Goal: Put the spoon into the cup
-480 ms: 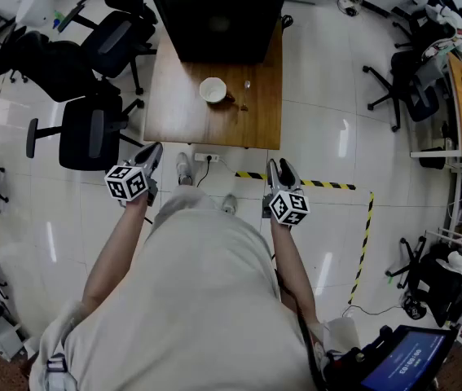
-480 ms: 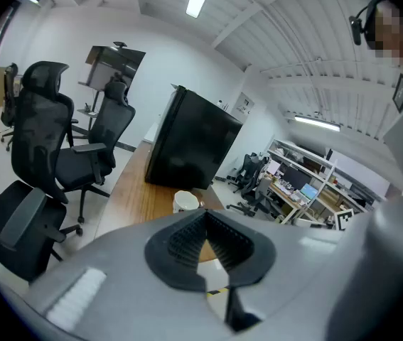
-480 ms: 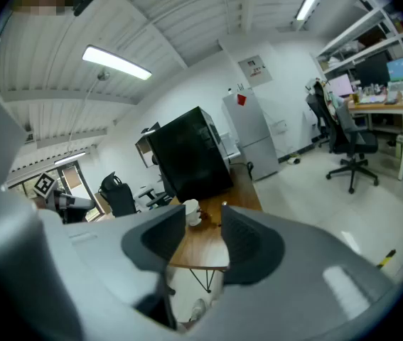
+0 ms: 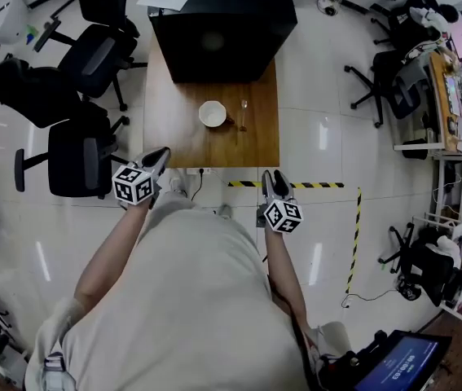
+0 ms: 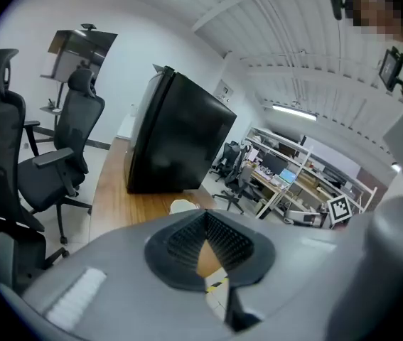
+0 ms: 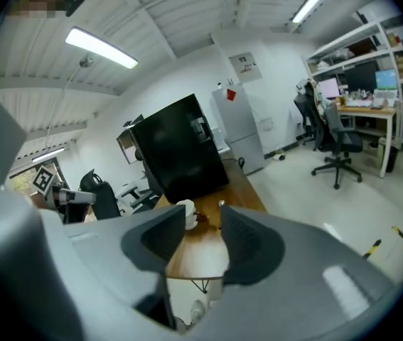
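My right gripper [image 4: 273, 179] has its jaws spread, nothing between them; the left gripper [image 4: 159, 155] has its tips pressed together (empty too). The spoon [image 4: 244, 114] lies on the table [image 4: 214, 149] at the cup's [image 4: 213, 113] three o'clock, near it, well apart from both grippers, toward twelve o'clock.
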Motion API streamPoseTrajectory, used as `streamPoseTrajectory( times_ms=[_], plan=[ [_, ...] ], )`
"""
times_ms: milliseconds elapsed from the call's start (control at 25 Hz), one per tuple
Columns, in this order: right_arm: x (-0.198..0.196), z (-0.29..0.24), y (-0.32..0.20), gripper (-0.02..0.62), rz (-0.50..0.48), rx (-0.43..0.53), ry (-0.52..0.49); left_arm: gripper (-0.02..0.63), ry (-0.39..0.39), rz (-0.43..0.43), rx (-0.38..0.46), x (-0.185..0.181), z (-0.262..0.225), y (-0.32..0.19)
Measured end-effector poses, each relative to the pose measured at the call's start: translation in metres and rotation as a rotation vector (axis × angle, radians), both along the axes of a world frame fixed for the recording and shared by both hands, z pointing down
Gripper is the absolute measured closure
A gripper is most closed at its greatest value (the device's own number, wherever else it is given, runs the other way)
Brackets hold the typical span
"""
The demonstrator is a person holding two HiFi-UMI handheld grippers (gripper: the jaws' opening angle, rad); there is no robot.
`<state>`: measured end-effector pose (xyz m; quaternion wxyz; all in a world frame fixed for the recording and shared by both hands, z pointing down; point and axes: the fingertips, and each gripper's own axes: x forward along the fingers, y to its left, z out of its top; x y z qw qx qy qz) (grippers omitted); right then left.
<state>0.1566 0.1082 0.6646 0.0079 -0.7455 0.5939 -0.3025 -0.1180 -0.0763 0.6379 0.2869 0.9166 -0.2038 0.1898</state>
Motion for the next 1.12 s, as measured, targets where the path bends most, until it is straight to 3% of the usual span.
streamPoseTrajectory(
  times_ms=[600, 920, 1120],
  plan=[
    [-0.025, 0.013, -0.056, 0.437, 0.114, -0.100, 0.056, 0.606, 0.094, 0.147, -0.057, -0.022, 0.014, -0.056],
    [-0.039, 0.028, -0.077, 0.437, 0.086, -0.184, 0.056, 0.606, 0.184, 0.084, -0.090, -0.030, 0.003, -0.078],
    [-0.039, 0.042, -0.088, 0.437, 0.068, -0.213, 0.057, 0.606, 0.146, 0.101, -0.105, -0.032, 0.019, -0.071]
  ],
)
